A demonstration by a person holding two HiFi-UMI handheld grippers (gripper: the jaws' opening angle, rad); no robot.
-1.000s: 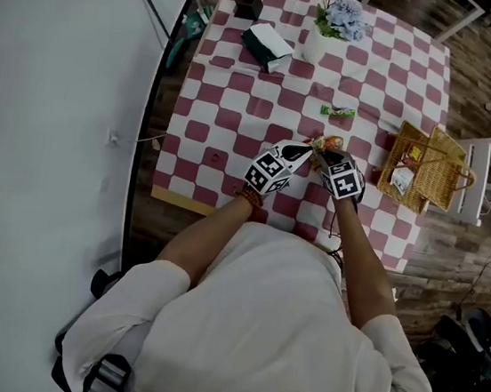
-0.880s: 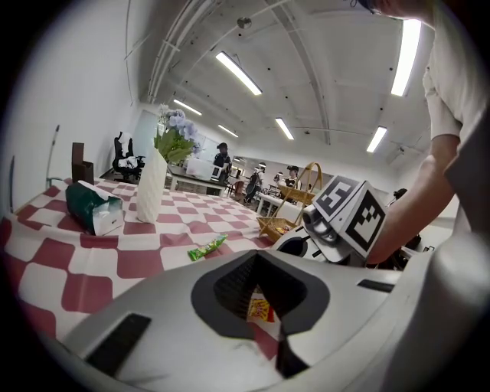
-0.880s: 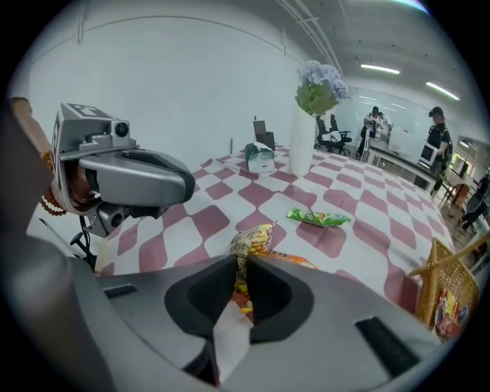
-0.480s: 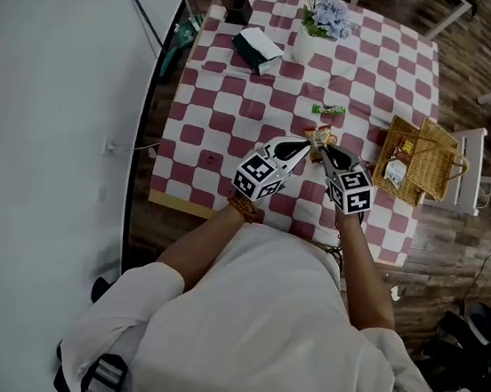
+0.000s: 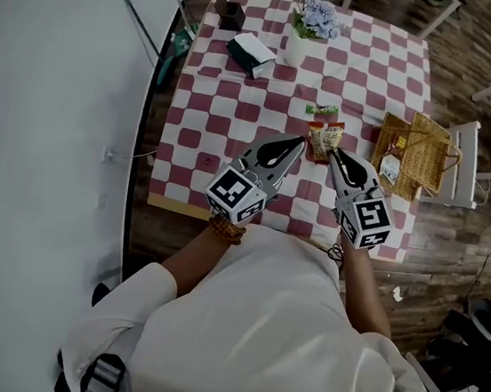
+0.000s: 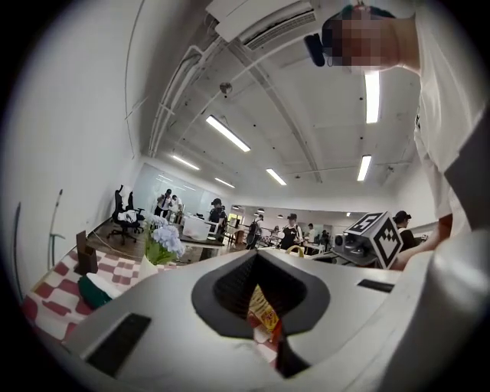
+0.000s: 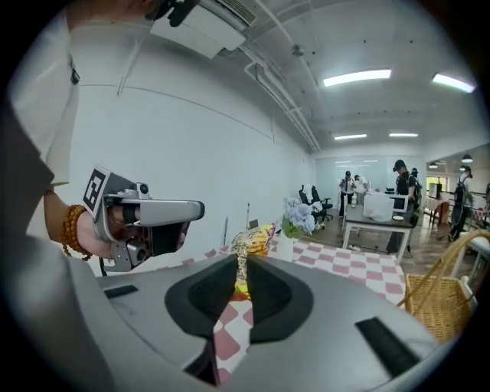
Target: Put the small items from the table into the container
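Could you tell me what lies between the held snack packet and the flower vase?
Just a small green packet, lying on the table, as the head view shows.

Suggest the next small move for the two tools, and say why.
Probably carry the snack packet sideways toward the wicker basket. The left tool and right tool each pinch an edge of it. It hangs above the checked table, and the basket sits open at the table's right edge, with items already inside.

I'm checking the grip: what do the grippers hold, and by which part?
Both hold one snack packet: left gripper pinches its left side, right gripper its right side.
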